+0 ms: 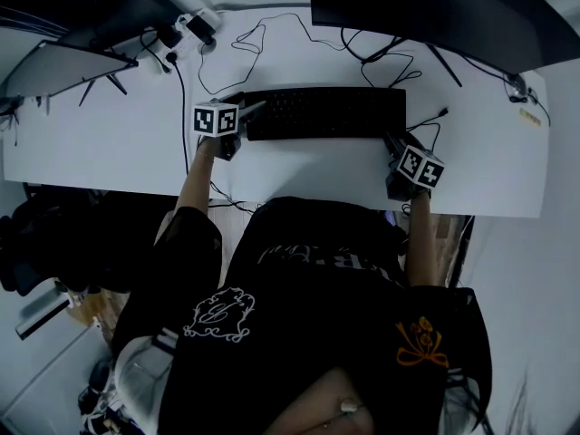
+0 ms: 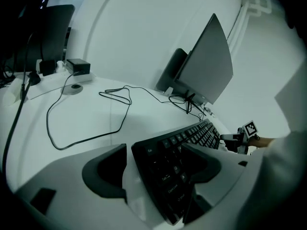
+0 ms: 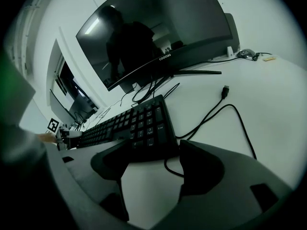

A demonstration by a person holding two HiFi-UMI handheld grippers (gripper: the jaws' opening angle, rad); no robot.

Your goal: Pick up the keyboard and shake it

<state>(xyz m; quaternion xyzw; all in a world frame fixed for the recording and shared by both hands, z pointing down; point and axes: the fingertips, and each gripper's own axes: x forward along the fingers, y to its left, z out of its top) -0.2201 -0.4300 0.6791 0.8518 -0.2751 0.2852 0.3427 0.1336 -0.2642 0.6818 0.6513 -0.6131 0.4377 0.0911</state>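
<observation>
A black keyboard [image 1: 326,113] lies flat on the white desk [image 1: 109,143] in front of the monitor. My left gripper [image 1: 246,120] is at the keyboard's left end. In the left gripper view that end [image 2: 165,176] sits between the wide jaws of the left gripper [image 2: 153,169], with a pale gap beside the left jaw. My right gripper [image 1: 394,141] is at the right end. In the right gripper view the keyboard's near corner [image 3: 144,128] reaches in between the spread jaws of the right gripper [image 3: 156,162], the right jaw standing apart from it. Both grippers are open.
A curved dark monitor [image 1: 426,7] stands behind the keyboard. A second screen [image 1: 63,62] and a power strip [image 1: 186,30] are at the back left. Thin cables [image 1: 227,53] loop over the desk, and a loose plug cable [image 3: 225,109] lies right of the keyboard. The desk's front edge [image 1: 299,198] runs just before me.
</observation>
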